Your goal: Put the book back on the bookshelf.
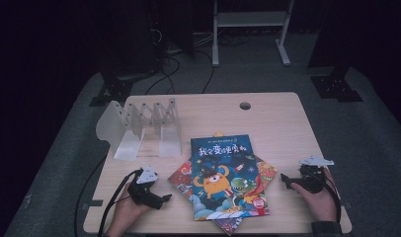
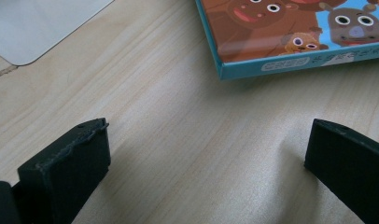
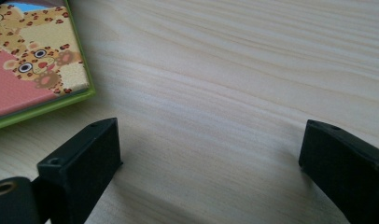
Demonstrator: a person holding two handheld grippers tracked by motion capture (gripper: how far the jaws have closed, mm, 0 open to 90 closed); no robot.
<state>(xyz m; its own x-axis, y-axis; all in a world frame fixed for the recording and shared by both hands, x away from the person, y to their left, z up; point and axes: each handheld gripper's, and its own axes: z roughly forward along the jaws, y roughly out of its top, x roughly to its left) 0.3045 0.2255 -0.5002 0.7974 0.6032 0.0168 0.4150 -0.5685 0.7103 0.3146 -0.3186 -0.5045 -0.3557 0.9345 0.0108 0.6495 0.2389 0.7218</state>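
A pile of picture books lies at the middle of the wooden table, topped by a blue book with cartoon monsters. My left gripper rests on the table left of the pile, jaws pointing at it. In the left gripper view the left gripper is open over bare wood, with the blue-edged book corner ahead. My right gripper lies right of the pile. In the right gripper view the right gripper is open, with nothing between its jaws and a green-edged book at the upper left.
A pale folding book rack stands at the table's back left; its flat base plate shows in the left gripper view. A cable hole sits near the far edge. Beyond the table are cables and a metal frame.
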